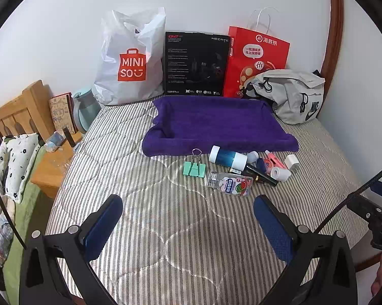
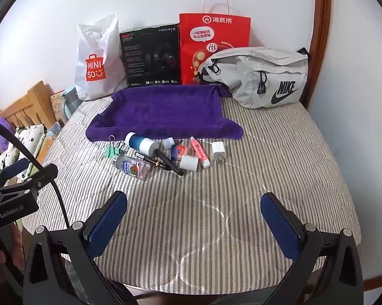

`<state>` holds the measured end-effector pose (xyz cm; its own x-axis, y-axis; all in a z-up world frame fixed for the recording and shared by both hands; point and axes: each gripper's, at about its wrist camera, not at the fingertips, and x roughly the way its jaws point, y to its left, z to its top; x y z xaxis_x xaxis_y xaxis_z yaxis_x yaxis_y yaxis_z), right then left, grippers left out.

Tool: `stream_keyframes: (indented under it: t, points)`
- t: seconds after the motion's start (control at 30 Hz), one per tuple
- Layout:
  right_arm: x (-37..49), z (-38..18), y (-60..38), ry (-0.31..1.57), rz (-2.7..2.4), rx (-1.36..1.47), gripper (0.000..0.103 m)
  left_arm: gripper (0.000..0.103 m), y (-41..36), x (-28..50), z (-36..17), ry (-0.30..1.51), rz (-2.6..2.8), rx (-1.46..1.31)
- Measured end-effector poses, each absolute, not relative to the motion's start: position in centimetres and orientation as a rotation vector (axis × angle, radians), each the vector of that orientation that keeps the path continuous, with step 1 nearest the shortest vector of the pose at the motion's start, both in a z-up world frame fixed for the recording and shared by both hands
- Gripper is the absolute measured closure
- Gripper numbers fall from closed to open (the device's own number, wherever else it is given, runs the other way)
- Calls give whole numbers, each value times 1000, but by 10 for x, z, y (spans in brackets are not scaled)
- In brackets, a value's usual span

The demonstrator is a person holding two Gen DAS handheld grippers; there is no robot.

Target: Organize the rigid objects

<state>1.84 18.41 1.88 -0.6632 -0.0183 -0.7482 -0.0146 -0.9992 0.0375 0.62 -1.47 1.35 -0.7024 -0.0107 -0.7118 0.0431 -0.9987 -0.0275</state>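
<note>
Small items (image 2: 165, 153) lie clustered before the purple towel (image 2: 165, 111); both grippers' fingers (image 1: 107, 221) (image 2: 280, 226) spread wide, empty.

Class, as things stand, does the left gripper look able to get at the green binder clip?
Probably yes. The left gripper is open and empty, and only bare striped bedcover lies between it and the clip, which sits at the pile's left edge, apart from the clear bottle.

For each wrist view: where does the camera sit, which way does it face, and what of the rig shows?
Left wrist: behind the open left hand-held gripper, facing the purple towel; right hand-held gripper at right edge.
Right wrist: behind the open right hand-held gripper, facing the same way; left unit at left edge.
Shared: towel, green binder clip, grey bag.
</note>
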Motion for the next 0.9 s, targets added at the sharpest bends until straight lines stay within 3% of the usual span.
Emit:
stream_keyframes:
  t: [0.9]
  points:
    - [19,18,184,-57,-2865,1298,0,0,-11,7,13,66,-2876,1201]
